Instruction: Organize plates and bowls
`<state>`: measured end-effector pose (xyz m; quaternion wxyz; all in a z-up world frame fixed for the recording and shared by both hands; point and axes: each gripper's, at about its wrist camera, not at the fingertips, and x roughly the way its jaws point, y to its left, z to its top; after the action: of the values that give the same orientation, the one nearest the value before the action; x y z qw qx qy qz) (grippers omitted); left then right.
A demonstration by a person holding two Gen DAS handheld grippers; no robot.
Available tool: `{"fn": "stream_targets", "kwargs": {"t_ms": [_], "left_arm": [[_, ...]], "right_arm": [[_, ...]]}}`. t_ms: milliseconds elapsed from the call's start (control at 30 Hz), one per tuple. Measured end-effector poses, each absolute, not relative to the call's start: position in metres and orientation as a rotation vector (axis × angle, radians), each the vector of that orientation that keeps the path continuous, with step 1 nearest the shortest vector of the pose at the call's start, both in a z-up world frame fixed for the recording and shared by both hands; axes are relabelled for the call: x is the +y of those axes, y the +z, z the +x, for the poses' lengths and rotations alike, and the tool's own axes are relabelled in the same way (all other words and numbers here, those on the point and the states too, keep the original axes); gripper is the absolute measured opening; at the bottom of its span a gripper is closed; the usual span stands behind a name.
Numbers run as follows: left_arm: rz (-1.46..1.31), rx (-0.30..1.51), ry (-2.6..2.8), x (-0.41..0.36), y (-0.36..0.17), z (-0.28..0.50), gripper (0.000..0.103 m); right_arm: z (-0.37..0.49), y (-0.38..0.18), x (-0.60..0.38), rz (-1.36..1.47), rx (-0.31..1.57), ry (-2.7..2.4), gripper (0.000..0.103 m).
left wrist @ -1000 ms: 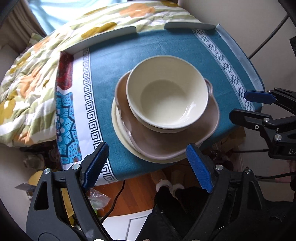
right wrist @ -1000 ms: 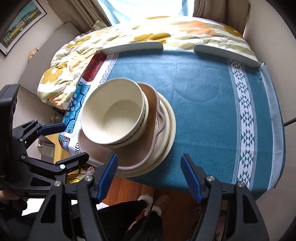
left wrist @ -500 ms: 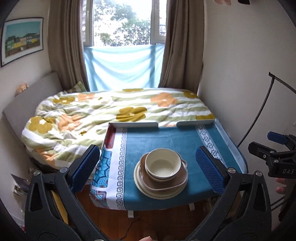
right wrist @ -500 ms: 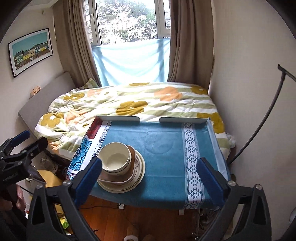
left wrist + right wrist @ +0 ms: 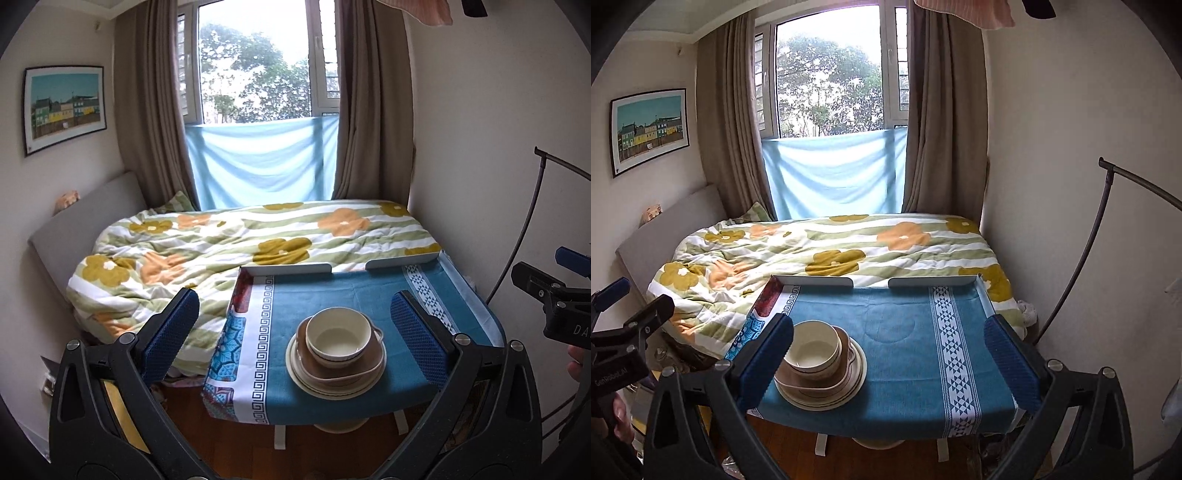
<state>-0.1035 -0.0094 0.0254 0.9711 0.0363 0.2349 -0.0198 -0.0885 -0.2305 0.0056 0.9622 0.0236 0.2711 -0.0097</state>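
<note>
A cream bowl (image 5: 338,338) tops a stack: a second bowl under it, a brown squarish plate (image 5: 369,363), then round cream plates (image 5: 306,384). The stack stands near the front edge of the blue-clothed table (image 5: 332,291). My left gripper (image 5: 293,299) hangs well back from the stack, wide open, with nothing between its blue pads. In the right wrist view the bowl (image 5: 812,347), brown plate (image 5: 812,380) and cream plates (image 5: 849,384) sit at the table's front left. My right gripper (image 5: 888,324) is also wide open and holds nothing. Each gripper shows at the other view's edge: right gripper (image 5: 543,266), left gripper (image 5: 641,295).
Two white rails (image 5: 812,281) edge the table's far side. Behind it lies a bed with a flowered quilt (image 5: 221,243), then a curtained window (image 5: 258,74). A curved black pole (image 5: 1082,258) stands by the right wall. Wooden floor (image 5: 886,458) shows under the table.
Both grippers have drawn back and up from close over the stack, and the views have tilted from the table up to the whole room. Both pairs of jaws have spread wider.
</note>
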Motion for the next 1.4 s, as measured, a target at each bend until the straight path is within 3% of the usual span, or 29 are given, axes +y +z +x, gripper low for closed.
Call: {"fn": "stream_targets", "kwargs": {"t_ms": [1400], "left_arm": [[0.069, 0.417, -0.037, -0.011, 0.030, -0.120, 0.103]], "right_arm": [[-0.103, 0.019, -0.227, 0.027, 0.491, -0.036, 0.102]]}}
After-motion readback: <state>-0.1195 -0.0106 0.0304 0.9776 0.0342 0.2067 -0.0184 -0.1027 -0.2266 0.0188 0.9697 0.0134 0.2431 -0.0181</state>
